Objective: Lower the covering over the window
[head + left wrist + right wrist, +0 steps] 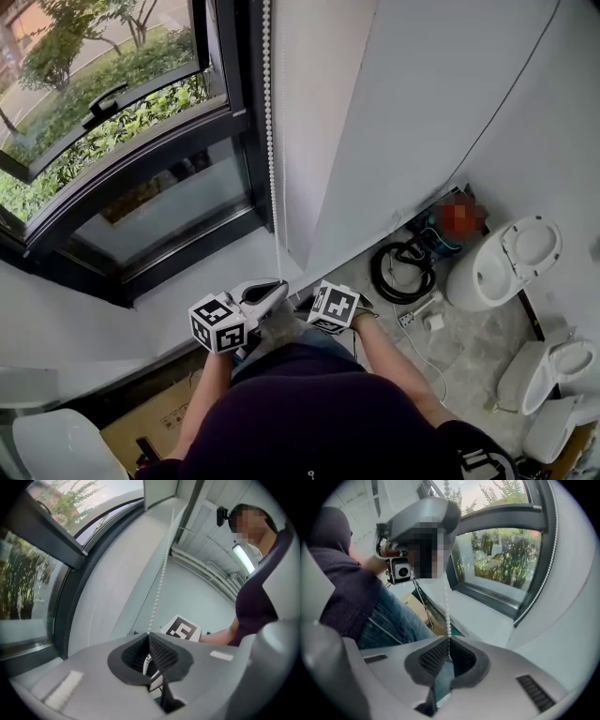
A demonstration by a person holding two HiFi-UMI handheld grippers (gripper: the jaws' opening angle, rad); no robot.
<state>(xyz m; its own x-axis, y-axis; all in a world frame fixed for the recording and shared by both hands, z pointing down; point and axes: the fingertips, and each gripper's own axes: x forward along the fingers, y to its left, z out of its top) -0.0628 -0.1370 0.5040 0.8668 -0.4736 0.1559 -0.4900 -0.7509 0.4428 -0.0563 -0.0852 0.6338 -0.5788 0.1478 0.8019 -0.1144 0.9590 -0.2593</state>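
A white bead chain hangs down beside the dark-framed window. In the left gripper view the chain runs down into my left gripper, whose jaws are shut on it. In the right gripper view the chain drops into my right gripper, also shut on it. In the head view my left gripper sits just over the sill's near edge, and the right gripper's marker cube is close beside it. The covering itself does not show in the head view.
A white window sill lies below the glass. On the floor to the right stand two white toilets and a coiled black hose. A cardboard box lies at the lower left.
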